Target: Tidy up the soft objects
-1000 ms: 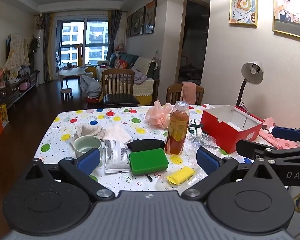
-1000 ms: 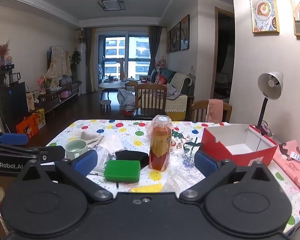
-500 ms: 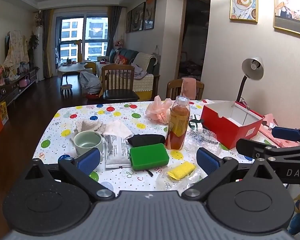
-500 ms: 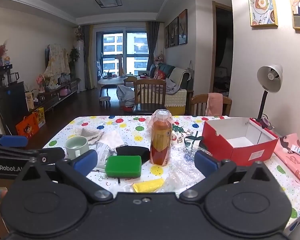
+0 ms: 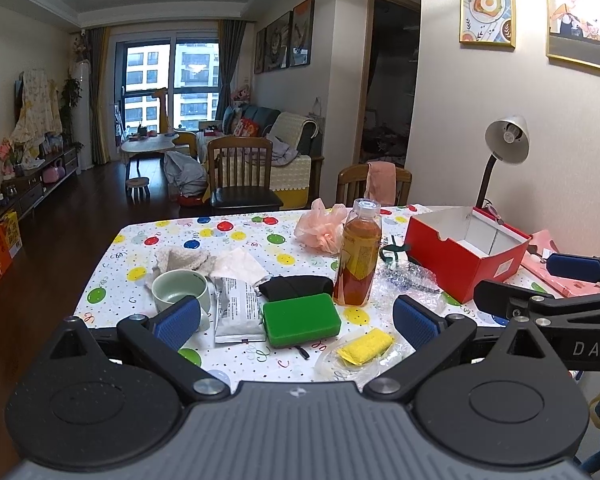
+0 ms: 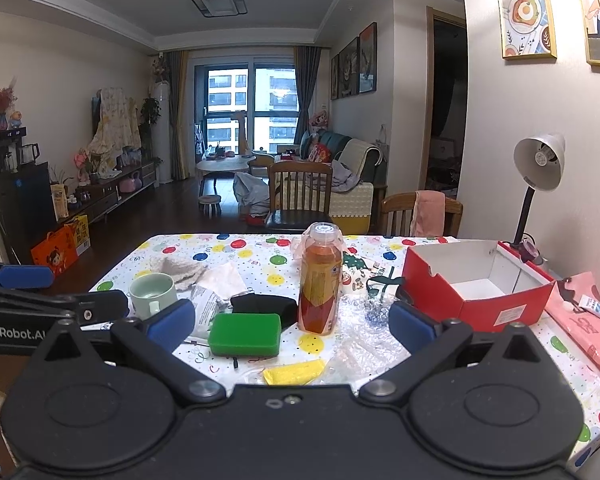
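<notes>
Two black grippers with blue pads, left gripper [image 5: 296, 318] and right gripper [image 6: 292, 322], both spread wide and empty, above the table's near edge. Green rectangular sponge [image 5: 301, 320] lies just left of the upright amber drink bottle [image 5: 358, 253]; yellow wrapped sponge [image 5: 365, 345] in front; pink mesh puff [image 5: 320, 230] behind; open red cardboard box [image 5: 462, 254] right.

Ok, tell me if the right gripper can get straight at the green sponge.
Probably yes: the right gripper is open and empty, and the green sponge lies near the table's front edge with its top uncovered and the bottle beside it.

2 wrist views side by side, facing the table [image 5: 236, 236], sharing its clutter
</notes>
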